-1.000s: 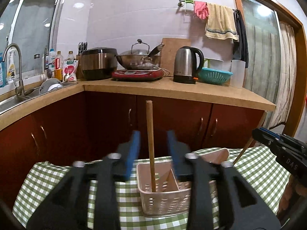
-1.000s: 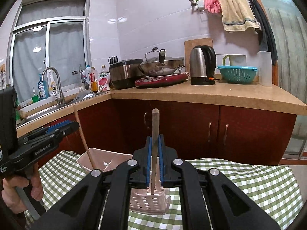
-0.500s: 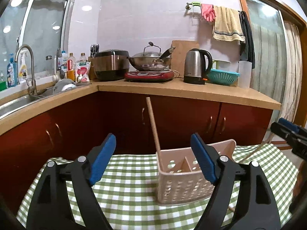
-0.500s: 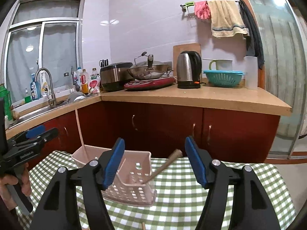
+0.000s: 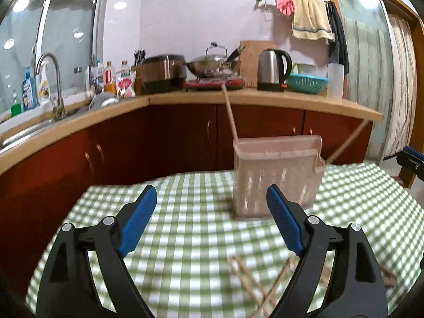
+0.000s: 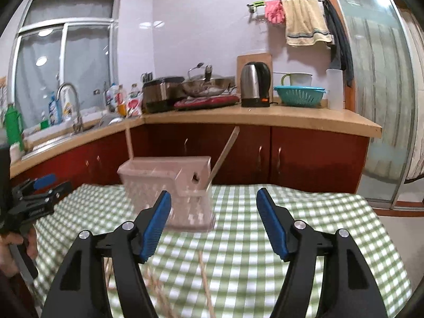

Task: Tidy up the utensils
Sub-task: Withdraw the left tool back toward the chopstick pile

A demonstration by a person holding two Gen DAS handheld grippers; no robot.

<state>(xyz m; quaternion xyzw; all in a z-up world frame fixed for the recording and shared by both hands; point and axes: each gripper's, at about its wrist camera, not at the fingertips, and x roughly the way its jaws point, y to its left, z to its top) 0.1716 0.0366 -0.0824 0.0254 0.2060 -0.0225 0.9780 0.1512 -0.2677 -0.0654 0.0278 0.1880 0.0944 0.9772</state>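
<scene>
Your left gripper (image 5: 212, 220) hangs low over the green checked tablecloth (image 5: 185, 238), level and pointed at the kitchen counter (image 5: 265, 100), its blue-padded jaws spread wide with nothing between them. Your right gripper (image 6: 213, 220) sits in much the same pose, jaws equally wide apart and empty.

The pink utensil caddy (image 5: 275, 177) stands upright on the cloth ahead of both grippers, just beyond the left one's right finger. Two wooden chopsticks stand in it: one chopstick (image 5: 230, 114) leans left out of the caddy's left end, the other chopstick (image 5: 347, 143) slants out past its right end.

The right wrist view shows the caddy's short end and its hanging tab with a hole (image 6: 195, 177), which the left view does not. It also shows your left hand (image 6: 16, 249) gripping the left gripper's handle at the frame's left edge. In the left view, only the tip of the right gripper (image 5: 413, 160) shows at the right edge.

More loose chopsticks (image 5: 254, 281) lie crossed on the cloth near you, blurred in both views.
</scene>
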